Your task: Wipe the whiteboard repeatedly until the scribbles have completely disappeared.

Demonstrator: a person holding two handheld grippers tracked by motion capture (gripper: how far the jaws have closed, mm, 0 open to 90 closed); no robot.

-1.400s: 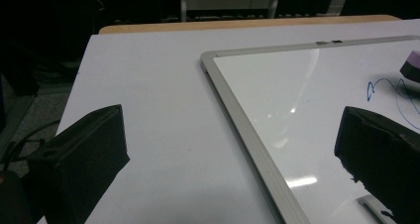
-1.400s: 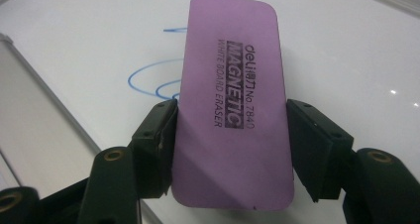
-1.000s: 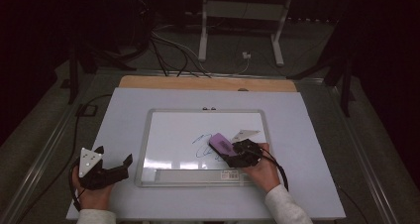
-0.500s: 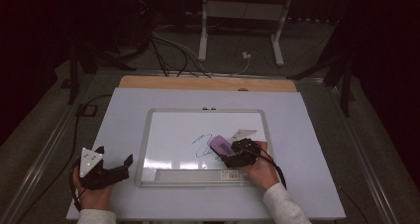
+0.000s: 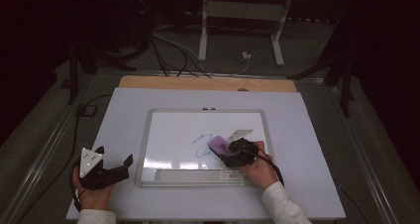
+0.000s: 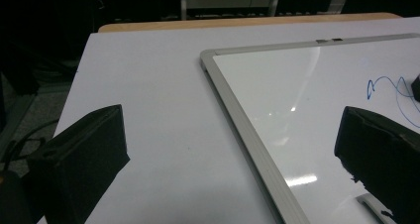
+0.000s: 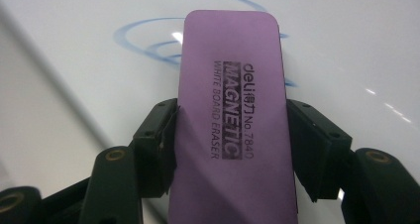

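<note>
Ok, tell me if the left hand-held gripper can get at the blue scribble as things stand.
Probably yes: the left hand-held gripper sits open just off the whiteboard, with bare board between it and the blue scribble; the purple eraser covers the scribble's right part.

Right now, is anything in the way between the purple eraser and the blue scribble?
Nothing visible is. The purple eraser, held in the right gripper, is already at the blue scribble on the whiteboard.

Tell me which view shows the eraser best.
The right gripper view: the purple eraser sits close between its jaws, label readable. The high view shows it small on the whiteboard; the left gripper view catches perhaps a dark edge.
</note>
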